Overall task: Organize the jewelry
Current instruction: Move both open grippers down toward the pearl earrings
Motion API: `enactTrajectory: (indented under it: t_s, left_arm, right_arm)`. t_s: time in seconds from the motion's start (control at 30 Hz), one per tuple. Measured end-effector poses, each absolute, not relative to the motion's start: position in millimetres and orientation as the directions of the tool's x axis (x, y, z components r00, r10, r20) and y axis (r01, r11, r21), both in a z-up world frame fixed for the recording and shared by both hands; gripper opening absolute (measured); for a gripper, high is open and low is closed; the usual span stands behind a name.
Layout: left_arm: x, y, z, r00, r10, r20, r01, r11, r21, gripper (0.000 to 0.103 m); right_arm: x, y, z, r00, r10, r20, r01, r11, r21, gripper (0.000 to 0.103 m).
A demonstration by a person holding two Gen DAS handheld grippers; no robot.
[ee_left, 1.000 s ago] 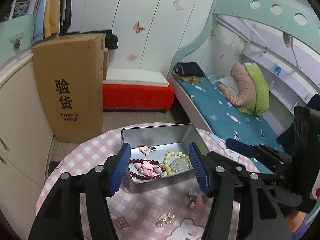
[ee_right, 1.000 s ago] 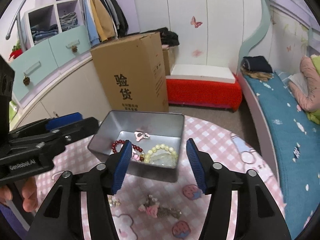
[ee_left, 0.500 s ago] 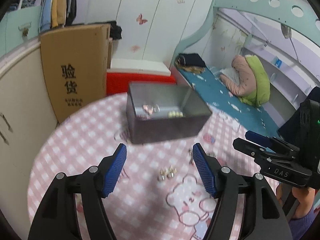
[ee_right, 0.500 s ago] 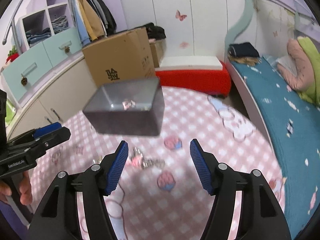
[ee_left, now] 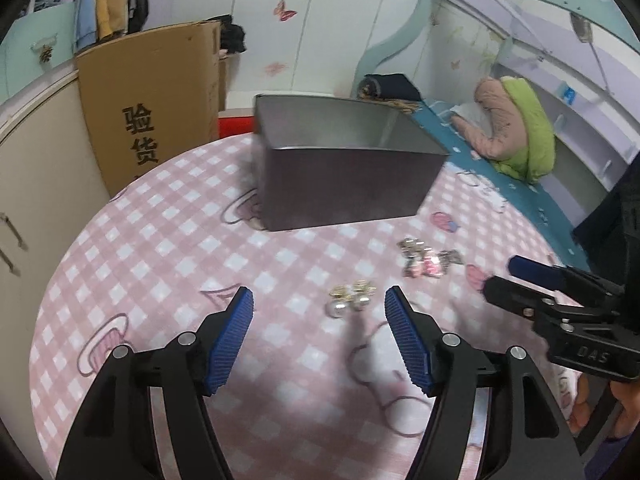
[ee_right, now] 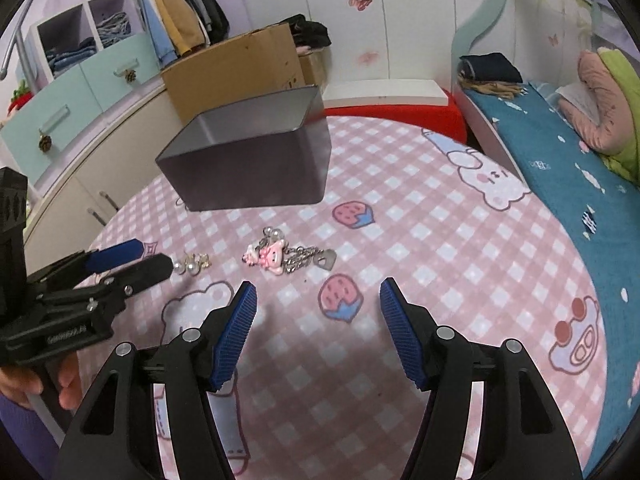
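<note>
Both grippers are released and hold nothing: the left gripper (ee_left: 319,312) hovers just short of the pearl earrings (ee_left: 352,299) on the worktop (ee_left: 160,240), the charm (ee_right: 280,258) lies nearby, before the tin (ee_left: 340,184). Likely best: lower straight, straddle one earring, pinch gently so it doesn't roll.

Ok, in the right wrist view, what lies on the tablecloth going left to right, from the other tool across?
Left tool → pearl earrings → pink charm keychain → strawberry print on the tablecloth. The metal tin sits farther back, above the earrings and keychain.
</note>
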State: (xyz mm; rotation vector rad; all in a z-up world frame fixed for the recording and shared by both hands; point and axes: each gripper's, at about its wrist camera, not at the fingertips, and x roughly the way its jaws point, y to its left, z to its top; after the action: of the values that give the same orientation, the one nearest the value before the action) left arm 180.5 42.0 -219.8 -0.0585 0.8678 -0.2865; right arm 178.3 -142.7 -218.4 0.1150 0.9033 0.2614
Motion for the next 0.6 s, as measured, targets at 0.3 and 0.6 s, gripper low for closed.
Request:
enactTrajectory:
  t_s: [0.3, 0.6]
  left_arm:
    - [191.0, 41.5, -228.1, 0.592, -0.271, -0.759, 0.23, 0.959, -0.164, 0.056]
    - [193.4, 39.3, -228.4, 0.588, -0.239, -0.773, 0.238, 0.964, -0.117, 0.045]
  right_arm:
    - [183.9, -128.5, -223.2, 0.568, 0.29, -0.77, -0.203, 0.956, 0.21, 0.063]
    - [187.3, -122.9, -219.6, 0.566, 0.301, -0.768, -0.216, 0.953, 0.214, 0.063]
